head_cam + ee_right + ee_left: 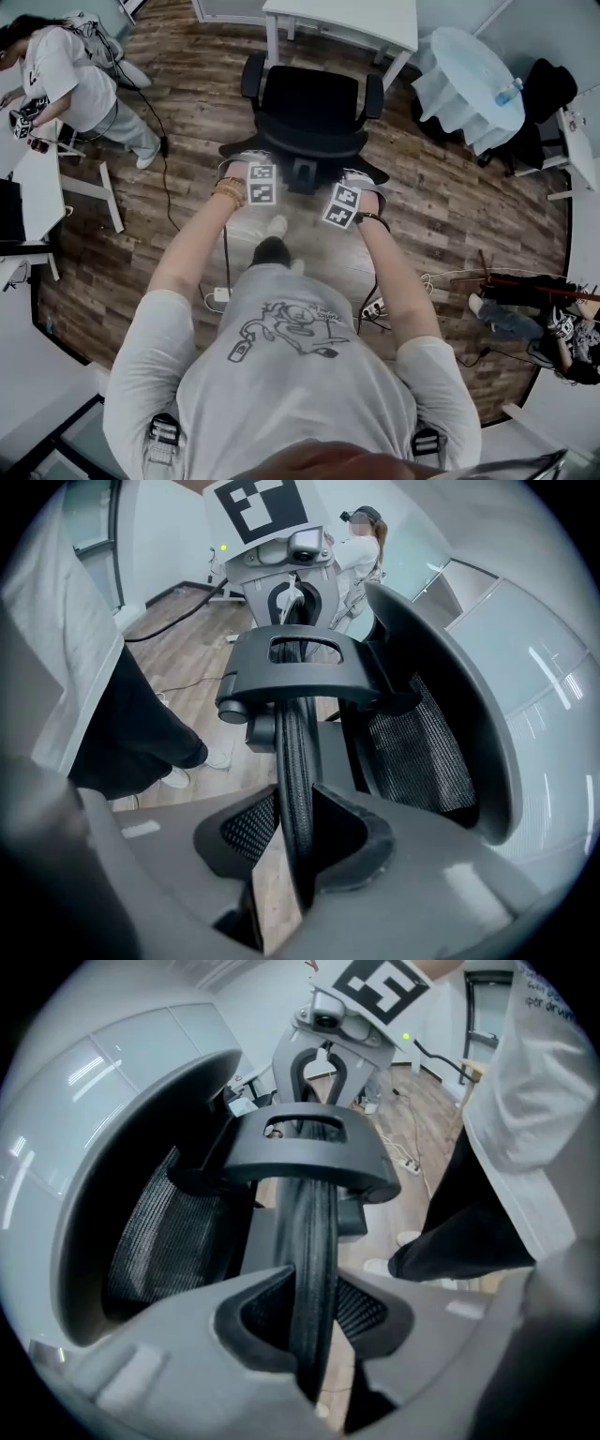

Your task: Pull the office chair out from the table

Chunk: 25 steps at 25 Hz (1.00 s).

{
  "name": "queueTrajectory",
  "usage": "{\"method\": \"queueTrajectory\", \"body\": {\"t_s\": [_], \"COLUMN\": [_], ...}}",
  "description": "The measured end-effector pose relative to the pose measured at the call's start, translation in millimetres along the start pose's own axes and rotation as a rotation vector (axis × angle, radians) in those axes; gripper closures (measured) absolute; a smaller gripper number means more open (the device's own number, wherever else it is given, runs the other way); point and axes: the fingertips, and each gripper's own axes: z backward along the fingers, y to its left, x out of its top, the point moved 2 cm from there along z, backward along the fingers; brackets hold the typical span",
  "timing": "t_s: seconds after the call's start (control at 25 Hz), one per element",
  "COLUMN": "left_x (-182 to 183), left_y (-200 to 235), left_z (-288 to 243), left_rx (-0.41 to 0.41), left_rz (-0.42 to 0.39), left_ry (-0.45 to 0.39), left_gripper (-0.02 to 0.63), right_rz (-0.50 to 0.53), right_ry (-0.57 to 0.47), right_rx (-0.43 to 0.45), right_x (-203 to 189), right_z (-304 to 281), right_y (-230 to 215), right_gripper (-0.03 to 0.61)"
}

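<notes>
The black office chair (309,108) stands on the wood floor, its seat just in front of the white table (342,21). Both grippers grasp the top of its backrest from behind. My left gripper (251,171) is shut on the black backrest rim (314,1232); in the left gripper view (314,1281) the rim runs straight between the jaws. My right gripper (358,183) grips the same rim (292,752), seen in the right gripper view (295,803). The mesh back (412,742) and a dark bracket (309,1152) lie beyond.
A round table with a white cloth (469,80) and a bottle stands at the upper right. A person (75,75) sits by a white desk (37,187) at the left. Cables and a power strip (375,305) lie on the floor near my feet.
</notes>
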Motion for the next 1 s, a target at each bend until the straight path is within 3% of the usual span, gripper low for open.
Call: {"method": "queueTrajectory", "body": {"t_s": [1.0], "left_x": [-21], "left_y": [-133], "left_z": [57], "left_rx": [0.036], "left_rz": [-0.043], "left_ry": [-0.041], "left_gripper": [0.512], "right_rz": [-0.033], "right_ry": [-0.004], "right_rx": [0.01], "right_x": [43], "right_z": [60], "right_y": [134], "right_gripper": [0.468]}}
